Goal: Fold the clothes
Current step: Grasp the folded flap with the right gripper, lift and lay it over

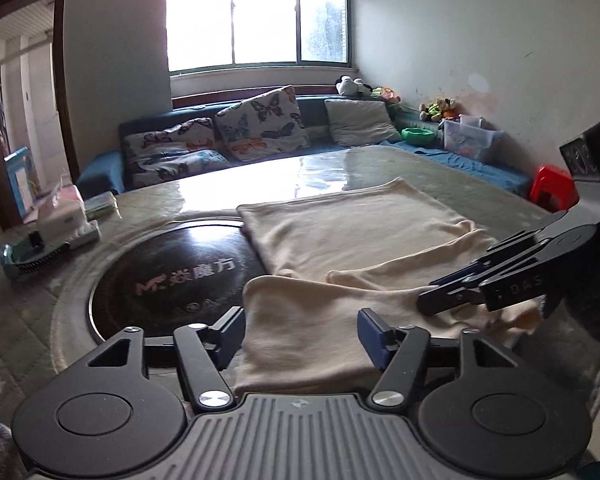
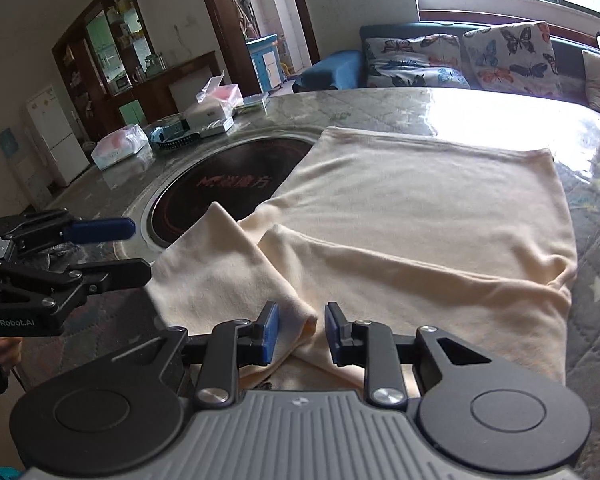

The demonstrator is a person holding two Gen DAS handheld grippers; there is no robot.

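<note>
Left gripper (image 1: 300,336) fingers wide, empty; right gripper (image 2: 298,334) fingers pinch fold of cream garment (image 2: 420,216), lying half-folded, rumpled.

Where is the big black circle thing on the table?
The black round cooktop is set into the table, left of the cream garment, which overlaps its edge. In the right wrist view it lies beyond the left gripper.

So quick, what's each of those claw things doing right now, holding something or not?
Left gripper: open, cream garment lying between its jaws, not pinched.
Right gripper: partly closed around a bunched garment fold; grip cannot be told.
</note>
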